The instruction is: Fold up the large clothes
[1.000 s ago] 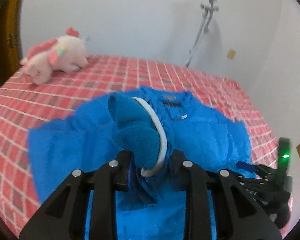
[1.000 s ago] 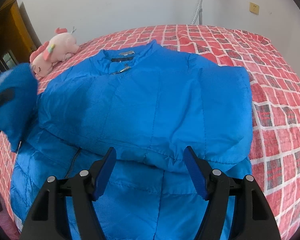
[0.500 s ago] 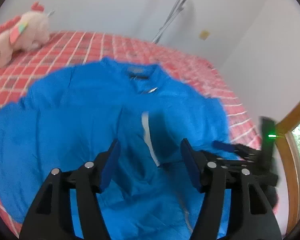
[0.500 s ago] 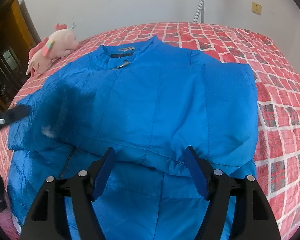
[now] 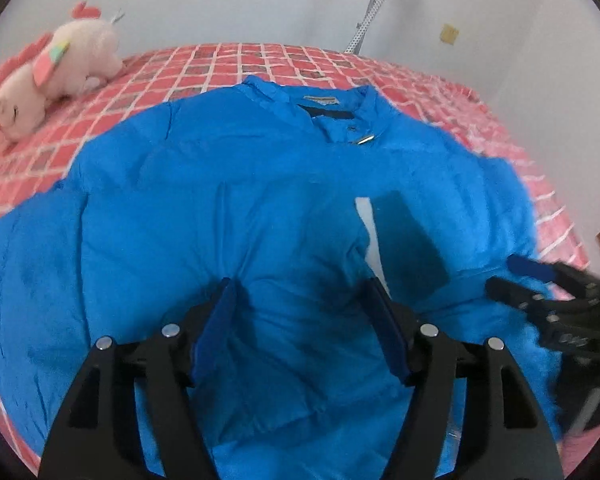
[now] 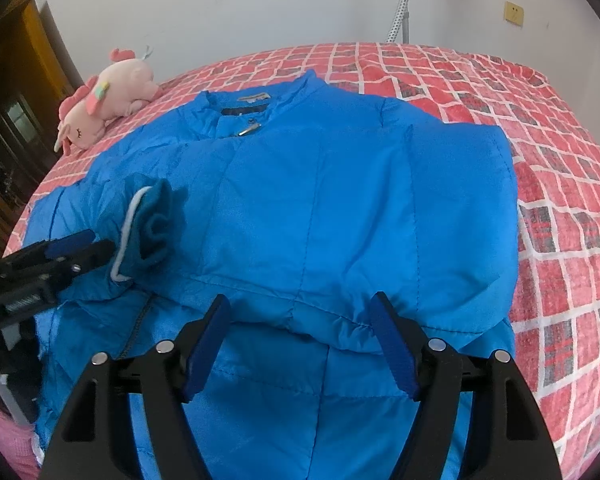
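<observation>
Blue puffer jacket (image 6: pixel 340 208) lies spread over the bed (image 6: pixel 560 168), collar toward the far wall, 1 sleeve folded across its front. That sleeve's darker knit cuff (image 6: pixel 152 232), edged in white, rests on the jacket's chest, on the side nearer the doorway. The bed wears a red cover checked with pale lines, and the jacket takes up most of its near half.

Beyond the jacket's collar, toward the wooden door frame (image 6: pixel 40 44), a pink plush toy (image 6: pixel 108 100) lies on the cover. Behind the bed stands a plain white wall (image 6: pixel 260 8) with a yellowish socket plate (image 6: pixel 514 12) and a grey metal pole (image 6: pixel 400 4) leaning up it.

Left gripper (image 5: pixel 304 336) hangs over the jacket beside the cuff, its 2 blue-padded fingers parted and nothing pinched between them. Right gripper (image 6: pixel 300 344) hovers at the jacket's folded lower edge, its fingers spread wide, bare cloth showing in the gap and not clamped.
</observation>
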